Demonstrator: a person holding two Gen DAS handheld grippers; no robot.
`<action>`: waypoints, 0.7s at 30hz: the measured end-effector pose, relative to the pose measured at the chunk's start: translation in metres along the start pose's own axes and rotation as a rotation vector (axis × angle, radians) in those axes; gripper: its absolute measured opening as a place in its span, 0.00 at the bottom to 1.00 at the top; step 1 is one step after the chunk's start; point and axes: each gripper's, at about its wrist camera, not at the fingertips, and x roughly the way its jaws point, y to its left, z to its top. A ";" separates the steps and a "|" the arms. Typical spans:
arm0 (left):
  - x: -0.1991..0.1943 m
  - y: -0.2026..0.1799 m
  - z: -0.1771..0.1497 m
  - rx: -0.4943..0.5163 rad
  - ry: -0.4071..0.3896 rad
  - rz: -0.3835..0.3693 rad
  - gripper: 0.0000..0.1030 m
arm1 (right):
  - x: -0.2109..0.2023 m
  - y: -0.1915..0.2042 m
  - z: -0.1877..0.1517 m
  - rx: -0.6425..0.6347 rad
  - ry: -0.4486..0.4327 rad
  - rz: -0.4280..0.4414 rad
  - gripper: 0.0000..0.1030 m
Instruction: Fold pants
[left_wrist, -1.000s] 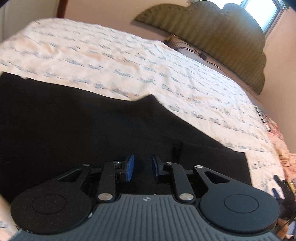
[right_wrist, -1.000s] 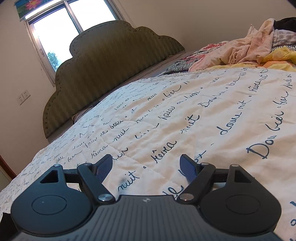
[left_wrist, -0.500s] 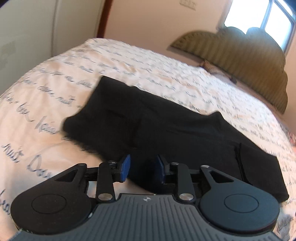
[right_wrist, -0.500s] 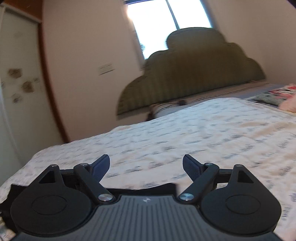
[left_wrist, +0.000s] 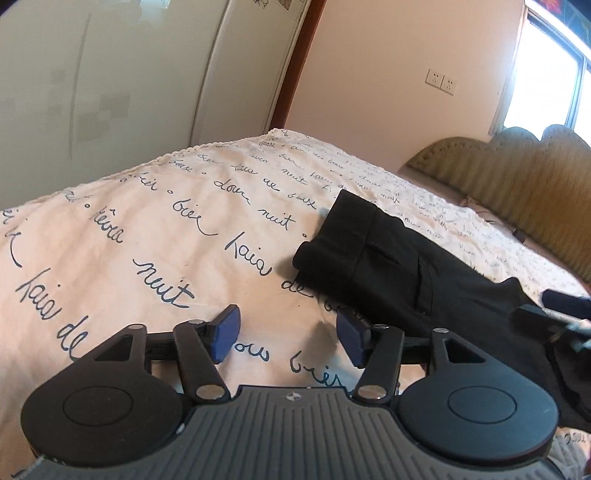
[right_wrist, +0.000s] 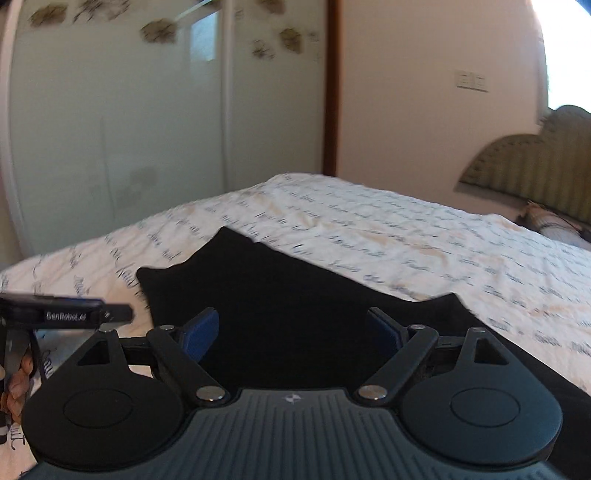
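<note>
Left wrist: left gripper (left_wrist: 288, 334) jaws just opened, empty; pants (left_wrist: 399, 273) edge beside.

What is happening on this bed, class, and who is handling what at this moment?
A person holds a two-finger gripper in each hand over black pants lying flat on a bedspread printed with handwriting. The left gripper has just been opening; nothing sits between its fingers, and it is aimed at bare bedspread beside the pants' near edge. The right gripper is open over the dark cloth and grips nothing. Neither gripper holds the pants now.
</note>
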 end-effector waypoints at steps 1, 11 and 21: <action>0.000 0.001 0.000 -0.011 -0.003 -0.006 0.61 | 0.007 0.008 0.001 -0.030 0.012 0.012 0.85; -0.003 0.024 0.000 -0.149 -0.022 -0.095 0.62 | 0.055 0.098 -0.009 -0.496 0.091 0.102 0.85; -0.003 0.030 0.000 -0.187 -0.024 -0.124 0.62 | 0.097 0.109 0.001 -0.629 0.074 -0.021 0.88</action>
